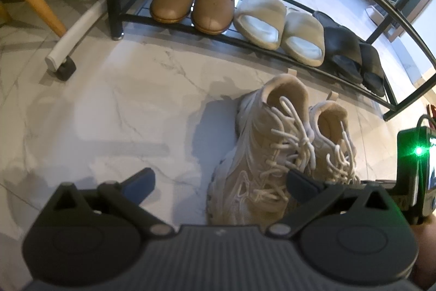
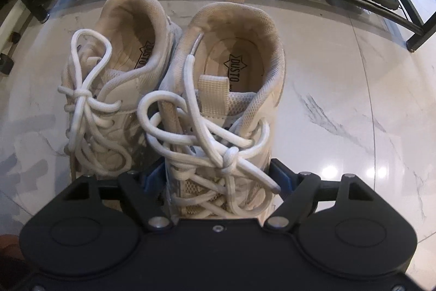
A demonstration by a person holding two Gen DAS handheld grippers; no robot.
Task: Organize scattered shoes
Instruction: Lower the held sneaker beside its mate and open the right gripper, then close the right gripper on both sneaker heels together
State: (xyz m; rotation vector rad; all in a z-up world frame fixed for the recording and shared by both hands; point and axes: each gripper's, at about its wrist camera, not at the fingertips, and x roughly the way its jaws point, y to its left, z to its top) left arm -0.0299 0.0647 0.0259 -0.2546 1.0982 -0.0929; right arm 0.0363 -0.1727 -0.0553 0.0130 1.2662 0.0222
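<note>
The right gripper (image 2: 218,176) straddled the right-hand sneaker (image 2: 229,89) at lower centre, whether clamped I could not tell; the left gripper (image 1: 220,182) hung released. Loose laces (image 2: 190,122) might snag a finger, tipping the shoe against its twin (image 2: 117,67).

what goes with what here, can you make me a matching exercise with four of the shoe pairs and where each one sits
Column one:
1. tan lace-up shoes
2. cream slides
3. black slides
4. beige sneakers

Column two:
a. on the marble floor in front of the rack
b. middle of the rack's bottom shelf
c. end of the shelf beside the wooden leg
d. end of the shelf farthest from the wooden leg

Pairs: 1-c, 2-b, 3-d, 4-a
</note>
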